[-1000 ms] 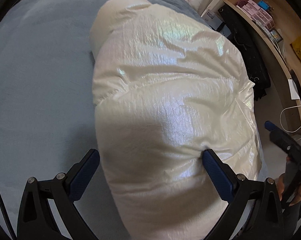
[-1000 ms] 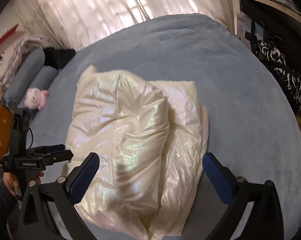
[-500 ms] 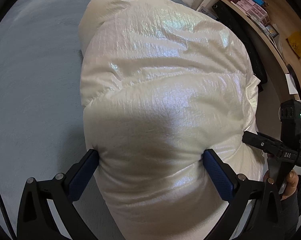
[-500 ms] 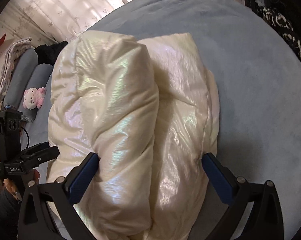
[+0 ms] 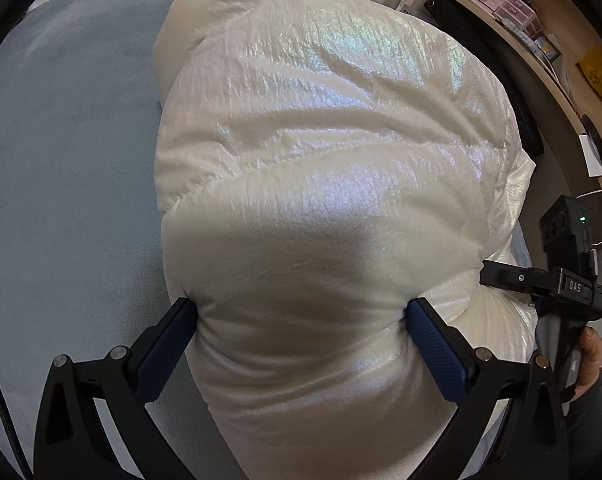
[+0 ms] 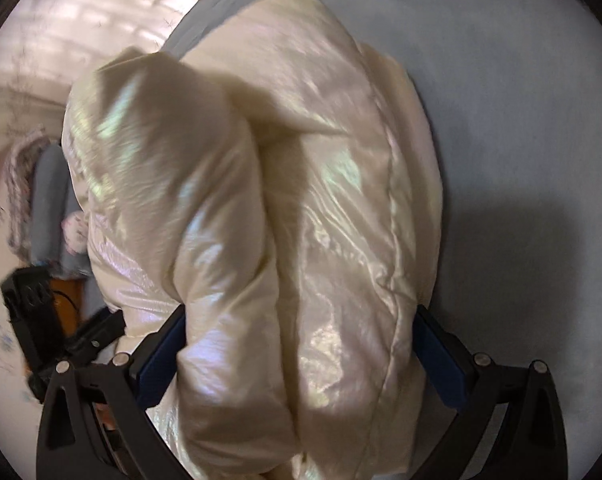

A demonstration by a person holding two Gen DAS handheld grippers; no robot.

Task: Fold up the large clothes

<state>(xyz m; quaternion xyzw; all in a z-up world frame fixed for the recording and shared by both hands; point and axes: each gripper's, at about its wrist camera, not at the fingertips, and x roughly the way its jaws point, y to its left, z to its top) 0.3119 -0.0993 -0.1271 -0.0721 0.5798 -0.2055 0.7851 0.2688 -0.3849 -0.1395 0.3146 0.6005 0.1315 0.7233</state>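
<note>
Left wrist view: the left gripper (image 5: 301,312) is wide open, and the puffy white jacket (image 5: 325,168) bulges between its blue pads (image 5: 437,356), touching both. The jacket lies on the blue bed (image 5: 61,160).

Right wrist view: the right gripper (image 6: 301,332) is wide open too, with the jacket (image 6: 285,208) filling it.

Black hand-held gripper (image 5: 301,312), blue textured pads (image 5: 437,356).

Both wrist views look down, very near, sharing the jacket (image 5: 321,200) on the bed (image 5: 69,160).
</note>
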